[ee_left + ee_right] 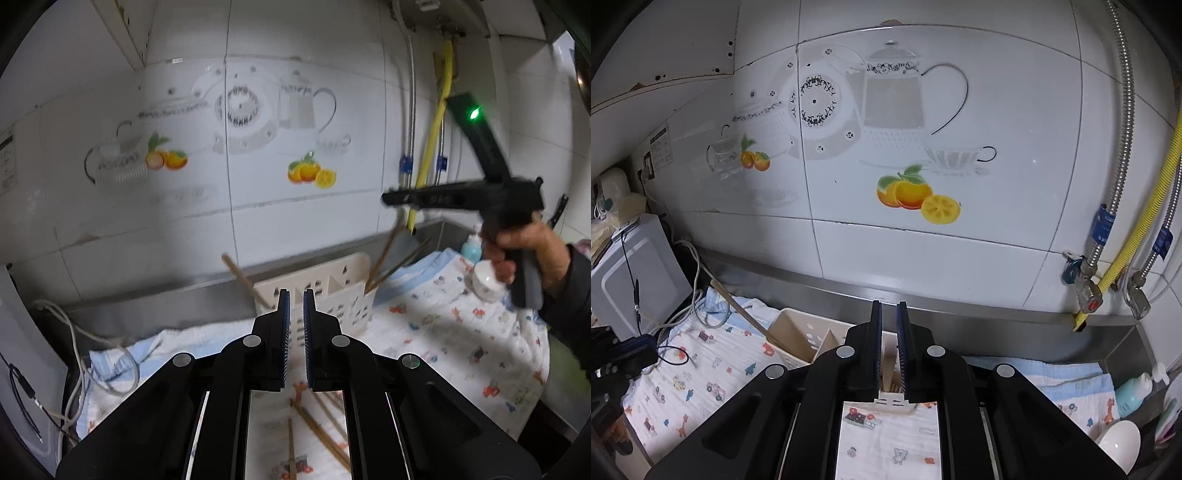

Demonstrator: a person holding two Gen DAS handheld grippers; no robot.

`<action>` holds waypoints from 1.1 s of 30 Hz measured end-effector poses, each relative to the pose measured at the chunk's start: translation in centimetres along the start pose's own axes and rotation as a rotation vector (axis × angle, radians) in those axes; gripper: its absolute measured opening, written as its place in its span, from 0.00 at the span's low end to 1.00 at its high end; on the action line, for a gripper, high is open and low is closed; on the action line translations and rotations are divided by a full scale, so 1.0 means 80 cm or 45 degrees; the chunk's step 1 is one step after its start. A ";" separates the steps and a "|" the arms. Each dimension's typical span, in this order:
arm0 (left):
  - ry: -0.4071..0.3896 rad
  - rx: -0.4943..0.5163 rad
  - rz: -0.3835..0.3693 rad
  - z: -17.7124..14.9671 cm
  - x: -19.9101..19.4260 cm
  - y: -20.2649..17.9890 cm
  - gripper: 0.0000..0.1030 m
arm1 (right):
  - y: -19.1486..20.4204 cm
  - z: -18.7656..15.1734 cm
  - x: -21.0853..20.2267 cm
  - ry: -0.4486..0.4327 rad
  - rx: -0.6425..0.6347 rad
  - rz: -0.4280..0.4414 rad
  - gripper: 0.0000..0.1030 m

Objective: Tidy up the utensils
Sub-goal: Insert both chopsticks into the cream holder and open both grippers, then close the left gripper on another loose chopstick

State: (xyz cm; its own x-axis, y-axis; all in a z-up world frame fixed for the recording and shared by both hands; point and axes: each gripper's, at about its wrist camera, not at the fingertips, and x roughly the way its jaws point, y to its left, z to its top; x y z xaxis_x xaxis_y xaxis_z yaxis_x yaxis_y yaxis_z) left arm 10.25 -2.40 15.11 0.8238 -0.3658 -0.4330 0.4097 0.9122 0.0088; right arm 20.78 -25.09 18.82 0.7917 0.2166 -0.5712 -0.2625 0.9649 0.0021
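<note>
Left fingers (pixel 295 332) nearly closed, gripping nothing, raised over loose chopsticks (pixel 317 432) lying directly below and just near of the pads, long axes running near-right to far-left across the patterned cloth (pixel 443 332) on the table. Left hand plainly the nearer for the next pick. Right fingers (pixel 889 350) likewise closed and empty, poised above the cream basket (pixel 798 332). Inside the basket: chopsticks (pixel 888 373) standing in the right compartment, one wooden stick (pixel 738 306) leaning out far-left.
</note>
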 end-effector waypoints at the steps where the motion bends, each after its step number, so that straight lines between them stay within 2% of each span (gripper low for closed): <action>1: 0.022 -0.014 0.001 -0.006 0.002 0.002 0.06 | -0.001 -0.002 -0.003 -0.004 -0.007 0.000 0.08; 4: 0.094 -0.048 -0.002 -0.027 0.006 0.009 0.06 | -0.001 -0.008 -0.012 -0.017 -0.007 0.004 0.10; 6: 0.142 -0.058 0.001 -0.045 0.003 0.011 0.06 | -0.001 -0.014 -0.020 -0.028 0.003 0.020 0.16; 9: 0.185 -0.056 0.024 -0.071 -0.004 0.013 0.06 | 0.004 -0.025 -0.029 -0.031 -0.003 0.029 0.16; 18: 0.403 -0.128 0.014 -0.197 -0.031 0.012 0.06 | 0.043 -0.085 -0.070 -0.028 -0.033 0.122 0.16; 24: 0.495 -0.198 0.020 -0.260 -0.043 0.016 0.06 | 0.079 -0.136 -0.089 -0.025 -0.050 0.191 0.17; 33: 0.553 -0.231 0.033 -0.292 -0.045 0.012 0.06 | 0.123 -0.202 -0.093 0.014 -0.045 0.249 0.17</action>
State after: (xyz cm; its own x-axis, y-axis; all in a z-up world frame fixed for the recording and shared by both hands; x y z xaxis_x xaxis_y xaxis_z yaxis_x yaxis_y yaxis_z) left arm -1.51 4.11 -4.38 0.5771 -0.2664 -0.7720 0.2840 0.9518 -0.1162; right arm 3.41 -19.60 9.80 0.7178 0.3978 -0.5714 -0.4300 0.8988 0.0855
